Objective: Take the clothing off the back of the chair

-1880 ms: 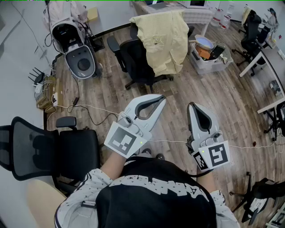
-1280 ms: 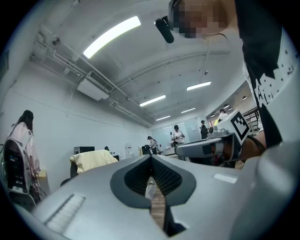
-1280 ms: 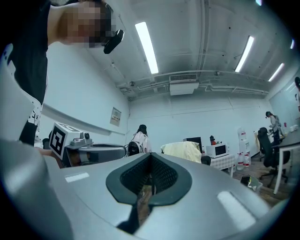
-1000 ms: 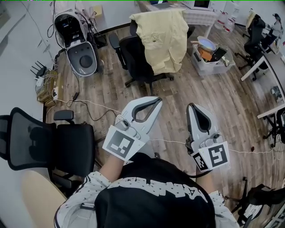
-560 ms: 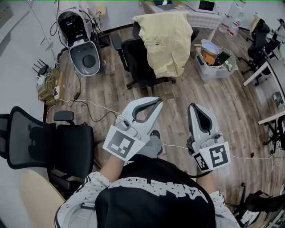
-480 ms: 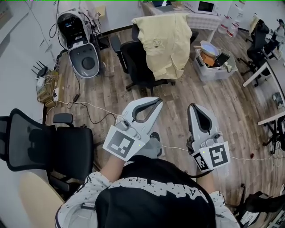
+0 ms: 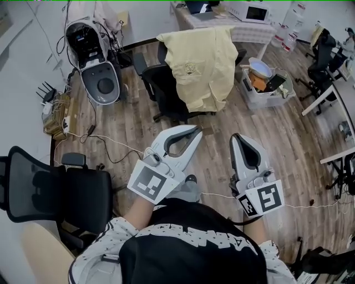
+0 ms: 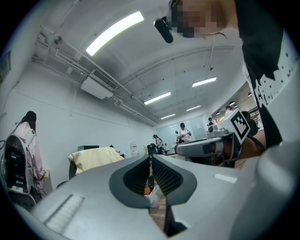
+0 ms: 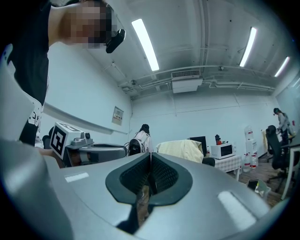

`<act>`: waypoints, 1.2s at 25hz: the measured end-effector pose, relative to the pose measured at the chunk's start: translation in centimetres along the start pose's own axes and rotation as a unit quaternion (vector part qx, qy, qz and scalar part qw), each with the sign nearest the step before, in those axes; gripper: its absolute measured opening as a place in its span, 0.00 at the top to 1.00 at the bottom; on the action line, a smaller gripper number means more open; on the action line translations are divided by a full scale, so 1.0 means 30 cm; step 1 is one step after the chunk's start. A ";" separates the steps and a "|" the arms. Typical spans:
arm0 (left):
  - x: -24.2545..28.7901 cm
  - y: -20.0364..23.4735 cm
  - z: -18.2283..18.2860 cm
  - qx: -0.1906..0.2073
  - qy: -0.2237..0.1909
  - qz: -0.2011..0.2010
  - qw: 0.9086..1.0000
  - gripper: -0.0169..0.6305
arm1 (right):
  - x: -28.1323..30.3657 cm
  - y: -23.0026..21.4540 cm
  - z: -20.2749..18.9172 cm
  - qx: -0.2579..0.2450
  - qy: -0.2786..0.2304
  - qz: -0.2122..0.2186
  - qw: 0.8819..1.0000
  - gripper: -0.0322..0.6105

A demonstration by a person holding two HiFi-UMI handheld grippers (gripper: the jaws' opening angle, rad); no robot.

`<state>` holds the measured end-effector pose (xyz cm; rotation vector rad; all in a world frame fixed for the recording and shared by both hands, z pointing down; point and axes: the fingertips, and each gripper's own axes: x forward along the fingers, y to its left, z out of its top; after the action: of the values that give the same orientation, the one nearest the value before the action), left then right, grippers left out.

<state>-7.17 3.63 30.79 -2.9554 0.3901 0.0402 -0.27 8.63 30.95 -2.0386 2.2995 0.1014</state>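
Close against the person's chest, the left claw (image 7: 196, 128) and the right claw (image 7: 237, 137) point level, side by side over the wooden floor (image 7: 277, 144). Both are clenched: each claw's own view shows the jaw tips meeting with nothing between them. Their pose in the head view matches the earlier frames. The person's leg (image 7: 187, 187) shows between them, where about two seconds ago only a small part of it did. At the left, the empty mesh chair (image 7: 55, 194) has slid a little lower and further left in the head view. A white cable (image 7: 111, 145) runs across the boards beside it.

Ahead of both claws, untouched and apart from them, the yellow shirt (image 7: 202, 64) hangs draped over the back of a black office chair (image 7: 166, 91). Its hem now sits lower in the head view, so the gap to the claw tips has narrowed. The left claw's view has the shirt left of its jaws; the right claw's view has it just right of them.

Farther off stand a white domed machine (image 7: 97, 66) at the left, a clear bin (image 7: 269, 83) at the right, and a table (image 7: 244, 32) bearing a microwave (image 7: 250, 11).
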 end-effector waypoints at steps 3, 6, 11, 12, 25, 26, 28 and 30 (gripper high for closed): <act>0.050 0.020 -0.010 -0.003 -0.001 -0.003 1.000 0.95 | 0.030 -0.047 -0.012 0.002 0.004 -0.002 1.000 0.91; 0.096 0.041 -0.018 -0.004 -0.001 -0.006 1.000 0.95 | 0.056 -0.087 -0.014 0.002 0.005 -0.005 1.000 0.91; 0.158 0.078 -0.018 -0.006 -0.001 -0.009 1.000 0.95 | 0.105 -0.143 -0.014 0.003 0.007 -0.006 1.000 0.91; 0.168 0.086 -0.018 -0.006 0.000 -0.009 1.000 0.95 | 0.116 -0.152 -0.014 0.003 0.008 -0.005 1.000 0.91; 0.257 0.215 -0.039 -0.002 0.003 0.011 1.000 0.94 | 0.266 -0.241 -0.026 0.004 0.013 0.012 1.000 0.89; 0.267 0.228 -0.038 -0.002 0.002 0.011 1.000 0.94 | 0.281 -0.247 -0.025 0.003 0.013 0.014 1.000 0.89; 0.288 0.253 -0.038 -0.001 -0.001 0.011 1.000 0.93 | 0.311 -0.260 -0.025 0.002 0.014 0.015 1.000 0.89; 0.306 0.277 -0.040 0.000 -0.003 0.013 1.000 0.93 | 0.338 -0.272 -0.027 0.001 0.014 0.017 1.000 0.89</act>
<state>-0.47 -6.84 30.24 -2.9496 0.4263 0.0532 6.62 -2.44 30.77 -2.0129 2.3499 0.0740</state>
